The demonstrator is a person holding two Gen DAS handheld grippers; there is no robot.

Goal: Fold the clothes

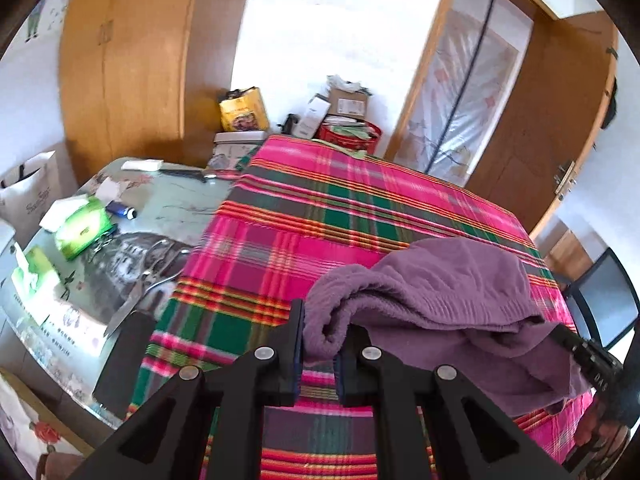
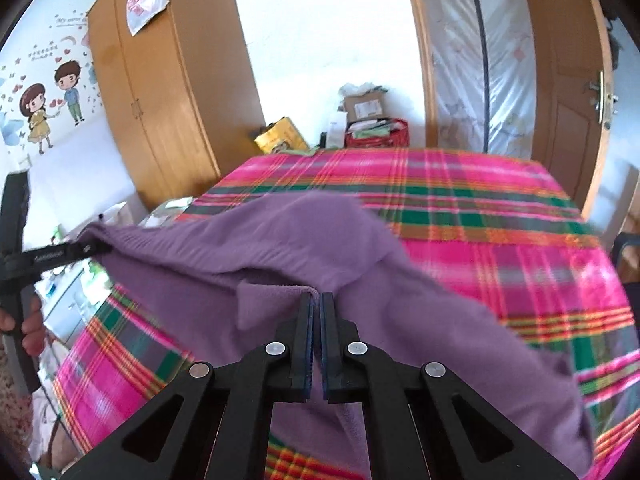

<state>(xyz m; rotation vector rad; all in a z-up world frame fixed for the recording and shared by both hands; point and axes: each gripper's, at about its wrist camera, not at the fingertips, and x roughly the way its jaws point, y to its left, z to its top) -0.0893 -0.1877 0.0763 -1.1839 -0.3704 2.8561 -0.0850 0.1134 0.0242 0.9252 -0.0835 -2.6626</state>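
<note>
Right gripper (image 2: 317,300) clamped tight on an edge of the purple fleece garment (image 2: 320,240), blue-padded jaws pressed together with a fold of fabric pinched between them. Left gripper (image 1: 320,328) closed on a rolled hem of the same garment (image 1: 440,292), jaws standing slightly apart around the thick bunch of cloth. Seen from the right wrist, left gripper (image 2: 86,250) stretching the ribbed hem out to the side, small white lettering on its black finger, too blurred to read. Seen from the left wrist, right gripper's body (image 1: 588,356) at the garment's far corner, white letters there looking like "DAS".

Garment draped across a plaid spread (image 2: 500,208) of pink, green and orange. Beside it a glass-topped table (image 1: 176,204) with green tissue packs (image 1: 82,230). Further back a yellow printed bag (image 1: 244,112), a cardboard box (image 1: 347,103) with an unreadable label, a wooden wardrobe (image 2: 152,92). Wall stickers (image 2: 52,100) of two cartoon figures, script above starting "My".
</note>
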